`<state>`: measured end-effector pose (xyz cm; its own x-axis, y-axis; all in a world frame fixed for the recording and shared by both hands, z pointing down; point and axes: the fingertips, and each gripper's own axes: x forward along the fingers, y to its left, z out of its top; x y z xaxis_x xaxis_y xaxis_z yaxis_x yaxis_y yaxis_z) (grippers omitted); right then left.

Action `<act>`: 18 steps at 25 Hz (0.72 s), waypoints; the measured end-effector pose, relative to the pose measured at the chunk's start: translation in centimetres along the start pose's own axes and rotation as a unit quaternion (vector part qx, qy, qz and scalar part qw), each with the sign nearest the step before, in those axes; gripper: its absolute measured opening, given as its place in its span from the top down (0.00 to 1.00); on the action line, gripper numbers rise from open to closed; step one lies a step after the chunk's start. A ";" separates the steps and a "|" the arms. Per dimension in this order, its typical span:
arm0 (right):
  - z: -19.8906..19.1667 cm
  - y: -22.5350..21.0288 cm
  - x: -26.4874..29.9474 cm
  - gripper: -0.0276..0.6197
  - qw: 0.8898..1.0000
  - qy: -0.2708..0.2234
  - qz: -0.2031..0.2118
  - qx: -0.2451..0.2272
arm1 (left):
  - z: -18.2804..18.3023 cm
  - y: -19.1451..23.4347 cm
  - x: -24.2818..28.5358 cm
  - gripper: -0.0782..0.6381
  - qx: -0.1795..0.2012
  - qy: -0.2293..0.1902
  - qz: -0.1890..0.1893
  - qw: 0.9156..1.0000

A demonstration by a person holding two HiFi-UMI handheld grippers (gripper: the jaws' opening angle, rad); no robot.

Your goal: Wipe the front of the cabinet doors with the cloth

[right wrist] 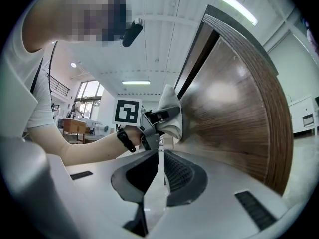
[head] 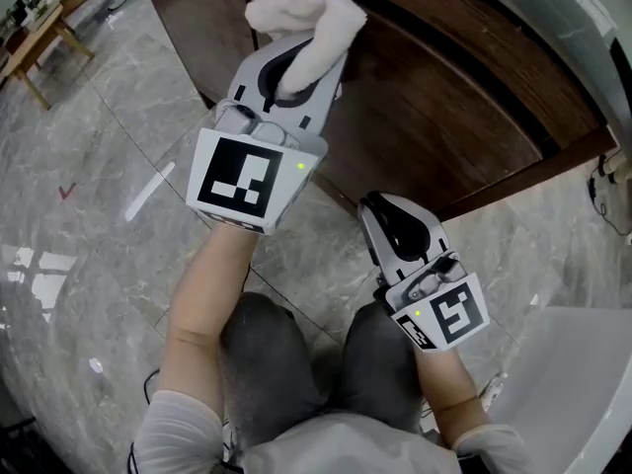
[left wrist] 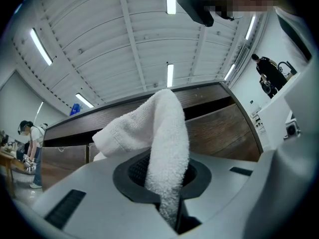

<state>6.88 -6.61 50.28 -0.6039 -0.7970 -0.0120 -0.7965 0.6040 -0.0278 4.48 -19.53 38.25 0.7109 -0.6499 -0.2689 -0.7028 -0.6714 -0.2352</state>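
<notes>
We had the white terry cloth [head: 308, 16] clamped in our left gripper [head: 296, 62], its folded end against the dark wood cabinet door [head: 444, 117], so the wiping looked under way rather than finished. Our right gripper [head: 385, 210] hung near the cabinet's lower edge, jaws drawn together on nothing. The glossy wood showed no streaks or dust we could read, so probably most of the fronts remained, though we couldn't be sure.
</notes>
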 end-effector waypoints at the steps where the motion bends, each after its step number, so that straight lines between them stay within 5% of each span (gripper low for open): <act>1: -0.1 0.0 -0.2 0.87 1.000 0.001 -0.001 0.001 | 0.1 -0.4 0.0 0.81 -0.002 -0.001 -0.003 1.000; 8: -0.2 -0.4 -2.0 0.87 1.000 0.001 -0.008 0.000 | 1.0 -3.5 -0.2 0.81 -0.013 -0.012 -0.026 1.000; 18: -0.6 -1.1 -5.1 0.87 1.000 0.000 -0.023 0.009 | 3.4 -11.2 -0.4 0.81 -0.010 -0.018 -0.105 0.994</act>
<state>10.80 -3.19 50.96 -0.5668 -0.8238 -0.0099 -0.8227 0.5666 -0.0459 11.99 -10.58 37.84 0.8401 -0.4822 -0.2486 -0.5383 -0.7979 -0.2713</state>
